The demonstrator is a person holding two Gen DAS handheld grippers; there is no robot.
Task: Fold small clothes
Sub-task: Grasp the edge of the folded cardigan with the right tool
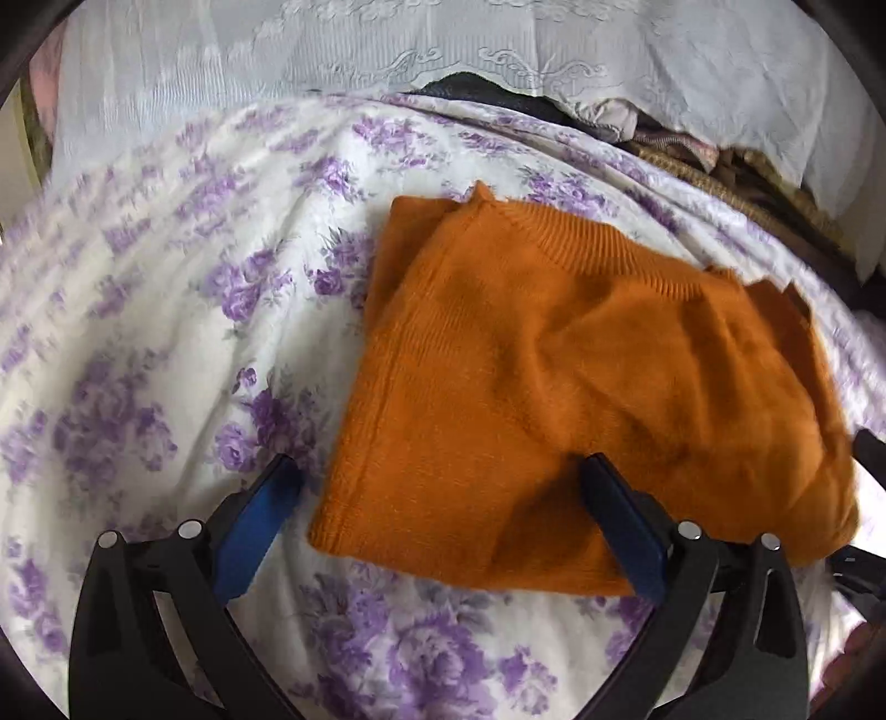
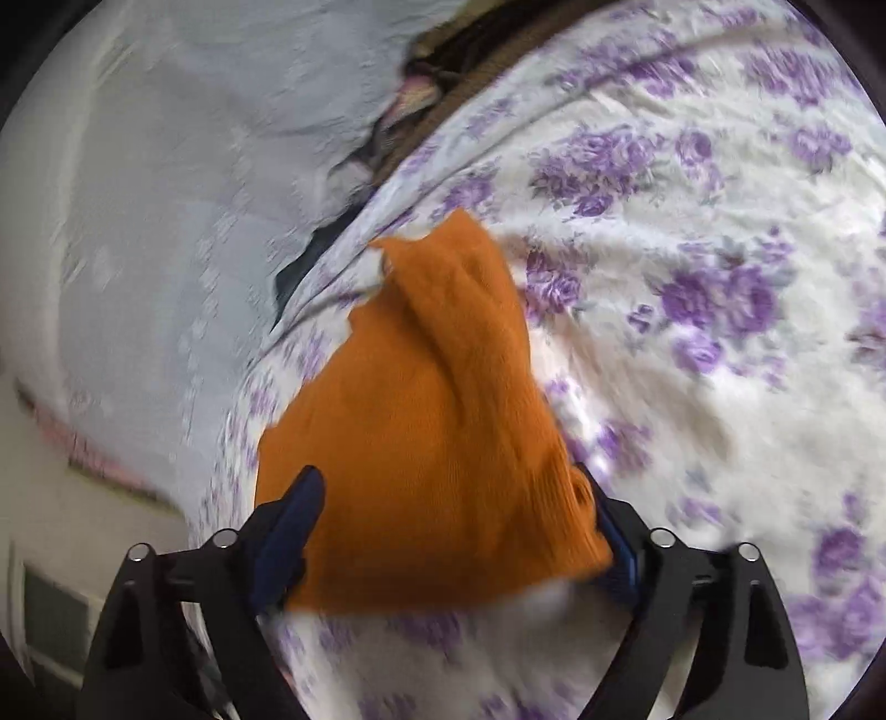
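The left tool [image 1: 443,498] stands wide open over the near edge of the orange sweater [image 1: 554,387], one blue-padded finger out on the bedspread [image 1: 166,332] to the left of the cloth and the other lying on top of it, so it has hold of nothing. The right tool [image 2: 454,509] is spread just as wide, and the sweater's near part lies between its two fingers; the cloth brushes or covers both pads, yet the fingers are too far apart to be pinching it — whether any fold is caught at the right-hand pad I cannot tell, since the view is smeared by motion. The sweater itself sits on the flowered bedspread of a bed, already doubled into a compact bundle with a ribbed band showing across its far side and a corner or two poking out at the far edge. A pale lace cover [image 1: 387,50] hangs beyond it, with a dark heap of other fabric [image 1: 692,138] tucked under its edge. My reading is that both tools are parted on purpose — either letting go after laying a fold or settling for a fresh grip — and that the garment is near folded, with only the stray corners left to tidy.
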